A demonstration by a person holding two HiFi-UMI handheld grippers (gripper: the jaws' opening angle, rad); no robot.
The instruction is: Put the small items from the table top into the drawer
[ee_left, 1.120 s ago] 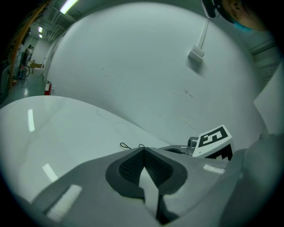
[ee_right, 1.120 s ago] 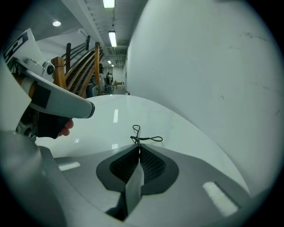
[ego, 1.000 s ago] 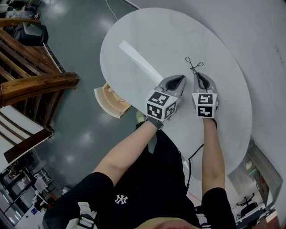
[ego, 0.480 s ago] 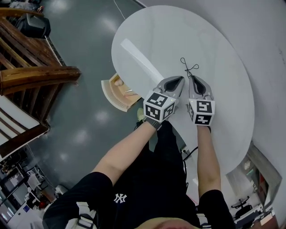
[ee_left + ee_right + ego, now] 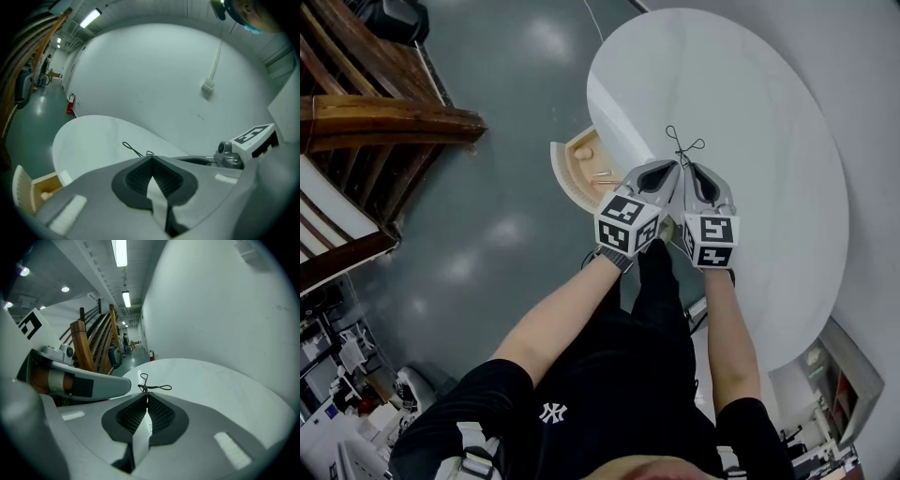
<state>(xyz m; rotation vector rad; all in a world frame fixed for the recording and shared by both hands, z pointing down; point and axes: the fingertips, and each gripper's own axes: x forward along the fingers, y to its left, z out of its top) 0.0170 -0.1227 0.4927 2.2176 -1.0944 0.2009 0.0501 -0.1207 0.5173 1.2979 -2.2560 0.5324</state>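
A thin black wire loop point(image 5: 682, 146) sticks out past the tips of my right gripper point(image 5: 687, 168), which is shut on its near end over the white round table point(image 5: 759, 103). In the right gripper view the wire loop point(image 5: 155, 388) comes straight out of the closed tips of the right gripper point(image 5: 146, 395). My left gripper point(image 5: 672, 167) is shut just to the left, tip close to the right one, and I see nothing between its jaws. In the left gripper view the wire loop point(image 5: 132, 148) lies just beyond the left gripper point(image 5: 151, 159). The drawer point(image 5: 567, 178) stands open below the table's left edge, with small items inside.
Dark wooden rails point(image 5: 366, 122) stand on the grey floor at the left. A white wall point(image 5: 154, 75) rises behind the table. The person's arms and black shirt point(image 5: 609, 394) fill the lower middle of the head view. The drawer point(image 5: 28, 190) shows at the left gripper view's lower left.
Both grippers have moved together toward the table's left edge, the wire loop travelling with the right one. More of the open drawer's inside shows now.
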